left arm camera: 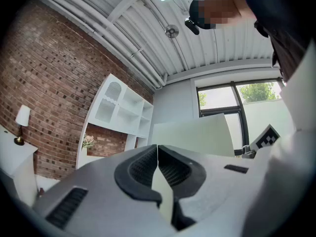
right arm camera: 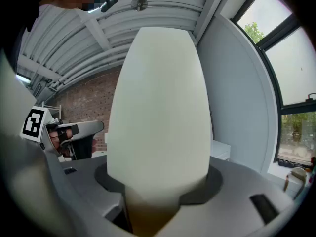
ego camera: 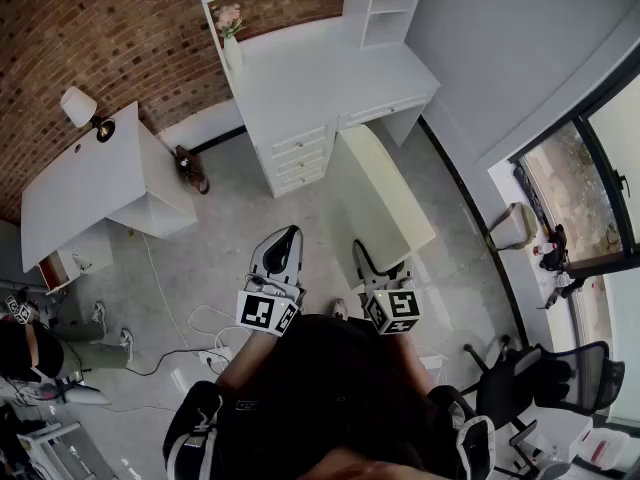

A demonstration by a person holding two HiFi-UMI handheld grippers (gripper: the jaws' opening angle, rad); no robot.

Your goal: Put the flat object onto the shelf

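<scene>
- flat board [ego camera: 385,203]: plain cream slab, matte, smooth, no print. Long rectangle with straight edges in the head view. It bulges to an egg outline in the right gripper view [right arm camera: 158,107].
- Location: centre-right of the head view. Its near end sits in the right gripper [ego camera: 380,268] and its far end reaches toward the lower right corner of the desk [ego camera: 320,78]. It is not on the shelf [ego camera: 385,8], which sits well apart at top centre.
- Right gripper [right arm camera: 158,181]: jaws clamped on the board's near end, with the dark pads hugging both faces. The board fills the middle of that view.
- left gripper [ego camera: 288,236]: jaws closed with tips touching [left arm camera: 158,147], gripping nothing. It sits just left of the right gripper and clear of the board, which shows behind it at centre-right [left arm camera: 195,137].
- Gripper bodies: grey moulded plastic. The pads are black and ribbed, with curved backs.
- Shelf: white open cubbies with square compartments, standing on the white desk with drawers. From the left gripper it shows at left-centre [left arm camera: 123,107].
- brick wall [ego camera: 100,38], upper left: rough red brick.
- vase [ego camera: 232,43] on the desk: slim, white, with pink flowers.
- side table [ego camera: 90,183], left: white, boxy.
- lamp [ego camera: 80,108] at its upper left: white shade.
</scene>
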